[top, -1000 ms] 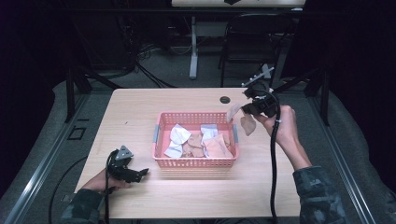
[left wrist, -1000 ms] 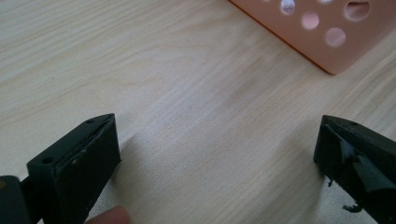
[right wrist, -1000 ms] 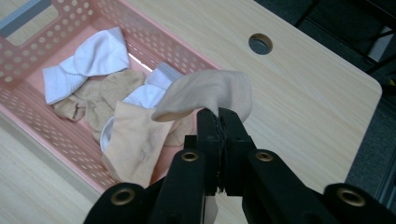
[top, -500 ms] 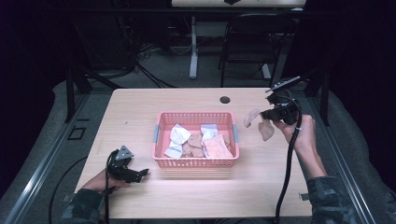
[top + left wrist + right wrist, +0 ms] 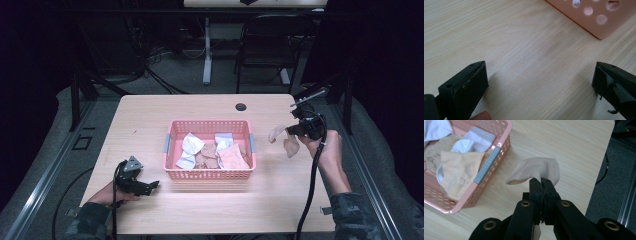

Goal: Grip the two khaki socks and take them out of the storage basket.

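Your right gripper (image 5: pixel 541 185) holds a beige sock (image 5: pixel 536 171) in the air beside the pink basket (image 5: pixel 210 173).

The pinch catches just one edge of the sock, so a quick swing could pull it free and drop it on the table (image 5: pixel 170 107) beneath. Your right jaws are clamped tight on that edge, the rest of the sock bulging ahead of the tips. Beyond it, toward your other hand, the basket holds more socks. Your left gripper (image 5: pixel 540 80) rests low on the table near the basket's front corner, jaws spread wide, holding nothing.
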A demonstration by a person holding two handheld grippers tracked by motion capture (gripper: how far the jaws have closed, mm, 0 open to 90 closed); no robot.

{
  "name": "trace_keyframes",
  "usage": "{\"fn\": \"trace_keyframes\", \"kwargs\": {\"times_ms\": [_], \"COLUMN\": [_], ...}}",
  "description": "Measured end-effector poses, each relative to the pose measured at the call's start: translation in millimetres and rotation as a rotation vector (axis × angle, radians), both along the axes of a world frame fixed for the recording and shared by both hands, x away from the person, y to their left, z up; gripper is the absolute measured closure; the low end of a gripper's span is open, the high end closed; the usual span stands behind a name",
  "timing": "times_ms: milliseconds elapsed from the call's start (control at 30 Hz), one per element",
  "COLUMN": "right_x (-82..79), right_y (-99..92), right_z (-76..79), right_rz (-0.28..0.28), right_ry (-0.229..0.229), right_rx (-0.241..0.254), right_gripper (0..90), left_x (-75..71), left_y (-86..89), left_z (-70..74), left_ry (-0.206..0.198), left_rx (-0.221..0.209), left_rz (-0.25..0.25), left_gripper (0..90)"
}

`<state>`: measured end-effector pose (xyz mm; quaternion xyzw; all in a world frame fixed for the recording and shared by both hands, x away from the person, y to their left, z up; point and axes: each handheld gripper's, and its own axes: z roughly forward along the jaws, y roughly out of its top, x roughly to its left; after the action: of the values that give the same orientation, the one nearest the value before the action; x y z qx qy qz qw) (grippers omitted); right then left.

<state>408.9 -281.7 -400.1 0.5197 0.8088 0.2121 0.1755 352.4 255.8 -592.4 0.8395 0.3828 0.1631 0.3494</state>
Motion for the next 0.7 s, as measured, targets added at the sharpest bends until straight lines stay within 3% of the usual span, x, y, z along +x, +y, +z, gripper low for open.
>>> {"fn": "trace_keyframes", "kwargs": {"times_ms": [700], "right_x": [21.3], "right_y": [-17.4], "right_z": [-65.5], "right_rz": [-0.071], "right_ry": [0.178], "right_rx": [-0.007], "right_gripper": [88.5], "left_x": [0.0], "left_y": [0.0], "left_z": [0.0], "left_ry": [0.0], "left_rx": [0.0], "left_rz": [0.0], "left_gripper": [0.2]}}
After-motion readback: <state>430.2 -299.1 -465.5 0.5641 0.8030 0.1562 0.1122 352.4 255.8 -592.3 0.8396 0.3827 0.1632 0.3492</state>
